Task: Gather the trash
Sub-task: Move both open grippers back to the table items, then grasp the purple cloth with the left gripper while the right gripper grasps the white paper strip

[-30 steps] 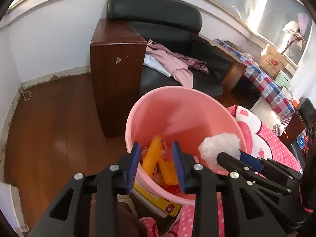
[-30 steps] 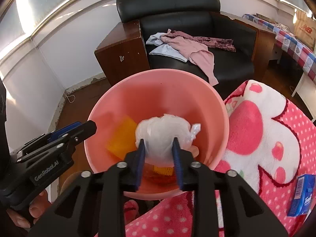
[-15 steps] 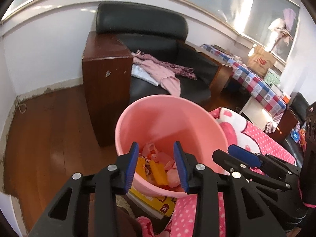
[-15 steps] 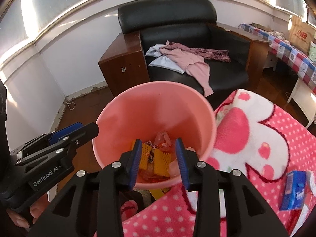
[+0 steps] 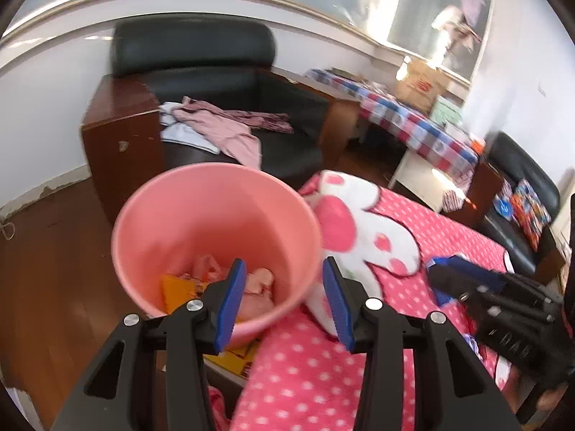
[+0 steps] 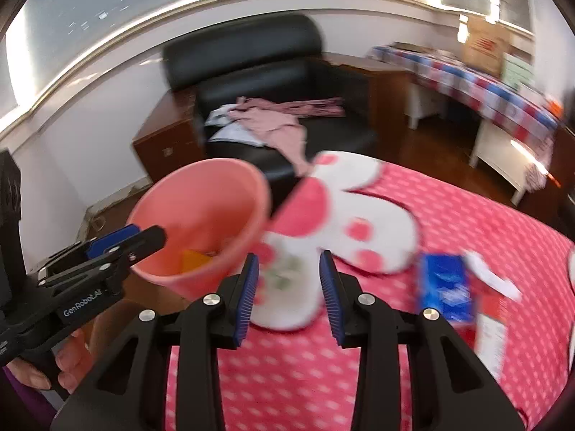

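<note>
We have both tools over the near edge of the pink polka-dot blanket (image 6: 449,215), by the pink bin (image 5: 215,222), which stands just off the blanket's edge, where scraps can be dropped straight in from above.

Left tool (image 5: 284,298): jaws opening, nothing between the blue pads. We see the bin rim and the blanket through the gap. It hangs angled down across the bin's right rim.

Right tool (image 6: 289,296): jaws parted and empty, only the white cartoon patch of the blanket showing between them. It points down at the blanket, clear of the bin.

Trash already in the bin: orange wrappers (image 5: 176,287) and pale pink crumpled pieces (image 5: 258,287) lie on the bottom. The bin is far from full.

Trash still out, by our reading: a blue packet (image 6: 445,287) lies flat on the blanket to the right of the right tool, with a white scrap (image 6: 492,276) and a red-and-white item (image 6: 492,327) touching or just beside it. Motion blur hides what these are exactly.

Judgement: the drop stage looks finished and the next pick falls to the right tool, being nearer the blue packet. A flat packet on soft fleece may press in instead of lifting.

Black armchair (image 5: 222,100) with clothes behind the bin is not our concern.
</note>
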